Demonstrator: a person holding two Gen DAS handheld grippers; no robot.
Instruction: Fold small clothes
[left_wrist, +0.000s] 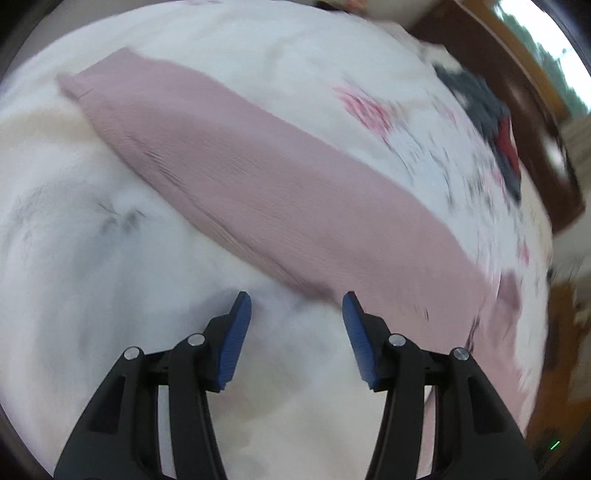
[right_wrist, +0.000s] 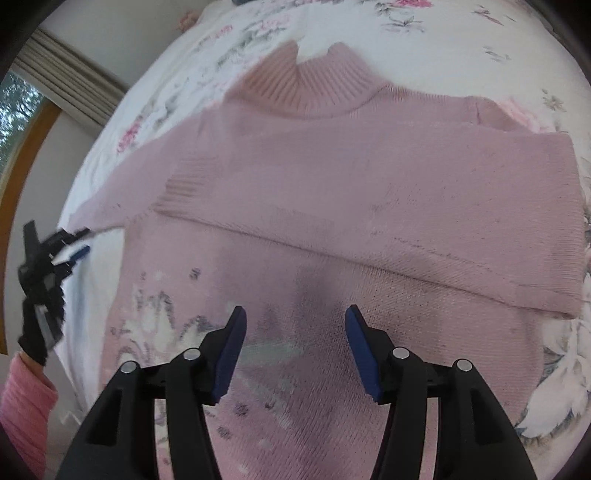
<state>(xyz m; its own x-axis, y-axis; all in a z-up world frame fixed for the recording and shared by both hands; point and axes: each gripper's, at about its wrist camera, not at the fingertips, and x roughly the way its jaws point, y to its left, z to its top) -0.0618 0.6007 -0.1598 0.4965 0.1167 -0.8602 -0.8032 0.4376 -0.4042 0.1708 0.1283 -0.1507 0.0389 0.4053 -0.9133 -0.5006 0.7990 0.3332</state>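
A pink knit sweater (right_wrist: 332, 177) lies flat on the floral bedsheet (right_wrist: 461, 33), one sleeve (left_wrist: 258, 184) folded across its front. The right tool (right_wrist: 295, 314) hovers over its lower body, wide open and empty. The left tool (left_wrist: 297, 299) gapes empty beside the other sleeve.

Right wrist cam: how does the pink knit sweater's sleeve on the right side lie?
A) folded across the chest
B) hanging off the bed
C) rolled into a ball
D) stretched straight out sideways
A: the sleeve of the pink knit sweater lies flat across the body, cuff toward the left, with both open tongs clear of it.
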